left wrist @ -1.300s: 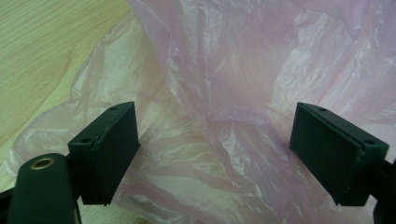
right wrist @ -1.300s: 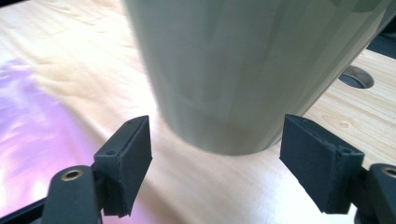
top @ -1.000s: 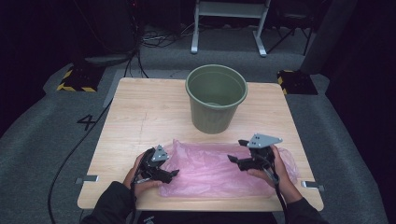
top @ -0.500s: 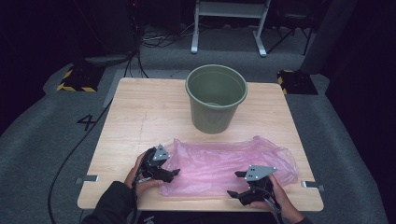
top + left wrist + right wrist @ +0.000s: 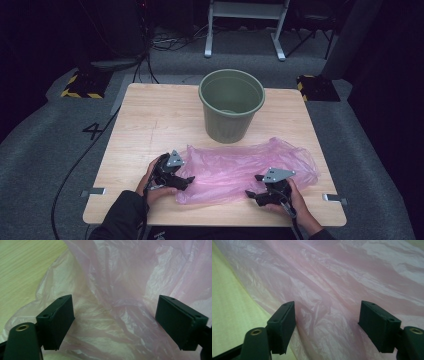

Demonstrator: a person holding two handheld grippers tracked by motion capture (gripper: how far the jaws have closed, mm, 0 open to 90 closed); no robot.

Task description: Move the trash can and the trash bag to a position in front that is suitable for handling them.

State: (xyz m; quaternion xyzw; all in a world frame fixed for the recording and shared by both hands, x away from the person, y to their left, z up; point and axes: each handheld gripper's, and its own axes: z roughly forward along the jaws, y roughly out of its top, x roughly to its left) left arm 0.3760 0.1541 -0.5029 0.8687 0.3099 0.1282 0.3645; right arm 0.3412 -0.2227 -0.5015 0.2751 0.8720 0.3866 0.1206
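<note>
From the high view, my thin crinkled pink plastic bag (image 5: 240,167) is lying flat across the near half of the pale wooden table (image 5: 150,120), stretching from my left gripper (image 5: 181,181) to past my right gripper (image 5: 256,194). The left one sits at the bag's left end, the right one at its near edge, close to the table's front edge, so I've got very little room behind me there. The round dark green plastic bucket (image 5: 231,105) stands upright just beyond the bag, its base touching or nearly touching the far edge of the plastic, can't tell which. Plenty of bare wood to the left and at the far left corner

Left gripper view: both black jaws stand wide apart with the pink bag (image 5: 117,297) spread under and between them, nothing pinched. Bare table (image 5: 22,267) shows at upper left, where the bag's edge runs out

Right gripper view: jaws also apart, they've just been closing in a bit, with a crumpled ridge of the bag (image 5: 337,290) between them but the pads aren't pressing on it. The bag's edge runs diagonally on the left, bare table (image 5: 229,315) beside it
</note>
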